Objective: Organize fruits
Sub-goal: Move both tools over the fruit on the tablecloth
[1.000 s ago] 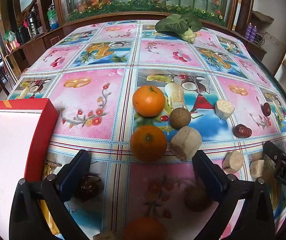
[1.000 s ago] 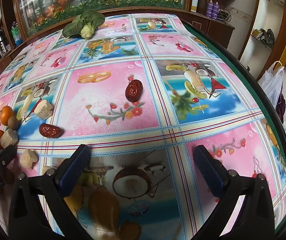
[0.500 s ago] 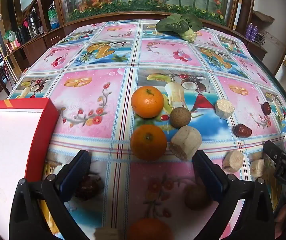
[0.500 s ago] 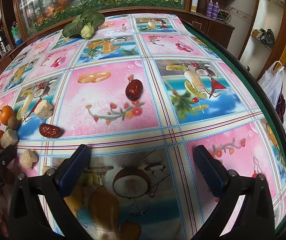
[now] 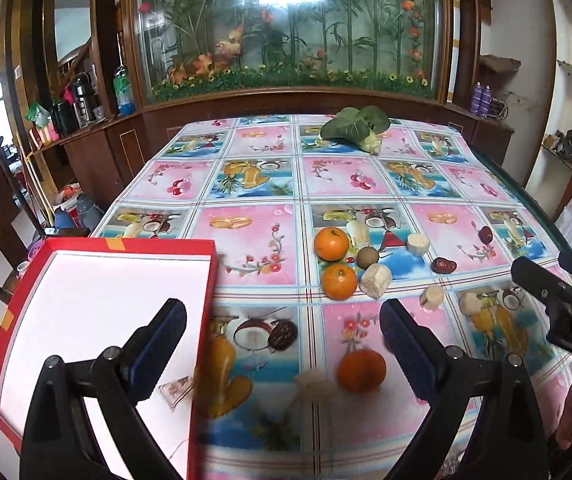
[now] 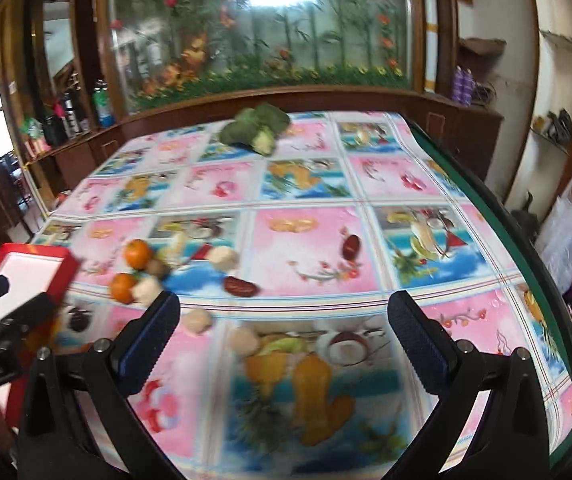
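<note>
In the left wrist view, the left gripper hung wide open and empty above the table; one orange lay between its fingers, two oranges at 12 o'clock, the red box at 9 o'clock. In the blurred right wrist view, the right gripper gaped empty, dates at 12 o'clock, oranges at 10 o'clock.
</note>
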Demonstrator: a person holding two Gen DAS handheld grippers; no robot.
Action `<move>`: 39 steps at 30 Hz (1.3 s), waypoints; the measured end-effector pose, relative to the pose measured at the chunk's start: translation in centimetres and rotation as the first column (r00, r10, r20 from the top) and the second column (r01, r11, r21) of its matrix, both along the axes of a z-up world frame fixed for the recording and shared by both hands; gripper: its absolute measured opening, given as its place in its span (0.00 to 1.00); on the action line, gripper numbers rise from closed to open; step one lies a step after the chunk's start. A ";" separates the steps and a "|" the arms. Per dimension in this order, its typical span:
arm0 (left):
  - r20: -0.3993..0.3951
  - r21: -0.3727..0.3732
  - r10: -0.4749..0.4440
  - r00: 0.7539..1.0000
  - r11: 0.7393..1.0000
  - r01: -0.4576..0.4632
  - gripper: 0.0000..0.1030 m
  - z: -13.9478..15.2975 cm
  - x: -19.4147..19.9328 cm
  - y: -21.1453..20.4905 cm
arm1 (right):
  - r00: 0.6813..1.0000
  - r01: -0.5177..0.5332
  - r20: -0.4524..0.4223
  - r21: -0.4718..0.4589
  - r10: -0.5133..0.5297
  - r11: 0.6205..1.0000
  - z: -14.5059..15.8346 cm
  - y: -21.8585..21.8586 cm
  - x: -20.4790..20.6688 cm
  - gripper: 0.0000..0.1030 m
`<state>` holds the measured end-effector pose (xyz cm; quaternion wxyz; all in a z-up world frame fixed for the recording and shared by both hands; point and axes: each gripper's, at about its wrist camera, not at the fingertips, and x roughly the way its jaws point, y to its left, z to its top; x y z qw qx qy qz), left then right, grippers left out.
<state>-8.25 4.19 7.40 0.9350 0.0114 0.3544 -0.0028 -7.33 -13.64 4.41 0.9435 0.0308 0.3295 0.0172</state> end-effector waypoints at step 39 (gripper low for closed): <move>0.043 -0.045 0.035 0.998 0.998 -0.033 0.95 1.5 -2.6 3.1 | 0.997 -0.072 0.032 -0.001 0.072 0.997 2.3 3.7 -3.3 1.00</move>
